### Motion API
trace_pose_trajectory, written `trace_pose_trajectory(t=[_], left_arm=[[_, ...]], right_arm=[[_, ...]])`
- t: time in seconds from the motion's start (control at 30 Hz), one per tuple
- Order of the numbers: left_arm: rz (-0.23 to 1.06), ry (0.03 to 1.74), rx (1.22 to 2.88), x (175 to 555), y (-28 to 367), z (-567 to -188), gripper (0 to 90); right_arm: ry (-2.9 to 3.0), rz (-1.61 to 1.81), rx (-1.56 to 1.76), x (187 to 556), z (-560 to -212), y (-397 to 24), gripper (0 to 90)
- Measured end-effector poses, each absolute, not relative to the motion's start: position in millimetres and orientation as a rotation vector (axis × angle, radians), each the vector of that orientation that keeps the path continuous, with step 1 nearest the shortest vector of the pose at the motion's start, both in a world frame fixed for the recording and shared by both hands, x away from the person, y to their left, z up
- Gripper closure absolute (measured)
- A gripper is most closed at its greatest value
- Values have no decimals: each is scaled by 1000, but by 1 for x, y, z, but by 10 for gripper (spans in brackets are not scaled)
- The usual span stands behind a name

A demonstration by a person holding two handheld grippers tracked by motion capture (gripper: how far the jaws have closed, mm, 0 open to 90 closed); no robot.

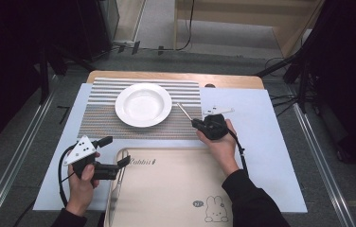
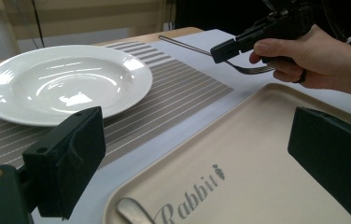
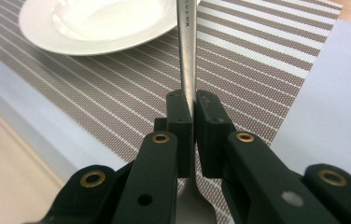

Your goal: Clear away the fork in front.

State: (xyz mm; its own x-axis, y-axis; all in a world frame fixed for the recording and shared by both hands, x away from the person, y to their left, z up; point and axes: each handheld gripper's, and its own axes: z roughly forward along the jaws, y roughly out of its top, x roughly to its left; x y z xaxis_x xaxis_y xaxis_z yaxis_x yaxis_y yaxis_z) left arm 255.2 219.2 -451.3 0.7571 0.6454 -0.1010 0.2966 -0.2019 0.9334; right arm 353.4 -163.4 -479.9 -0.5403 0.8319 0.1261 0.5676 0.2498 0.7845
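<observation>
step: lay fork [image 1: 184, 112] beside plate [image 1: 143, 104] | right tool [image 3: 193, 112] pinches the fork, held above the mat [image 1: 101, 120] at the plate's 4 o'clock | left tool [image 1: 118, 164] spread, empty, over tray [image 1: 166, 189] | tip: lower level, handle parallel to the stripes, release only on the mat

The fork [image 1: 184, 112] is slim, shiny metal, held off the table right of centre in the high view. Its handle points toward the upper left, its end near the plate [image 1: 143, 104] rim; the tines [image 2: 253, 70] curve out behind the clamped neck.
</observation>
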Motion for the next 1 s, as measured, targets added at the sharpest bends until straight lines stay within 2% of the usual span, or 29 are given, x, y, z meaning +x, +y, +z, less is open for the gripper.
trace_pose_trajectory(t=[0.5, 1.0], left_arm=[[333, 677, 1821, 264, 170, -444, 42], [297, 676, 1818, 267, 145, -441, 43]], right_arm=[[2190, 1297, 1249, 314, -472, -178, 838], [2157, 1387, 1199, 280, -465, -184, 837]])
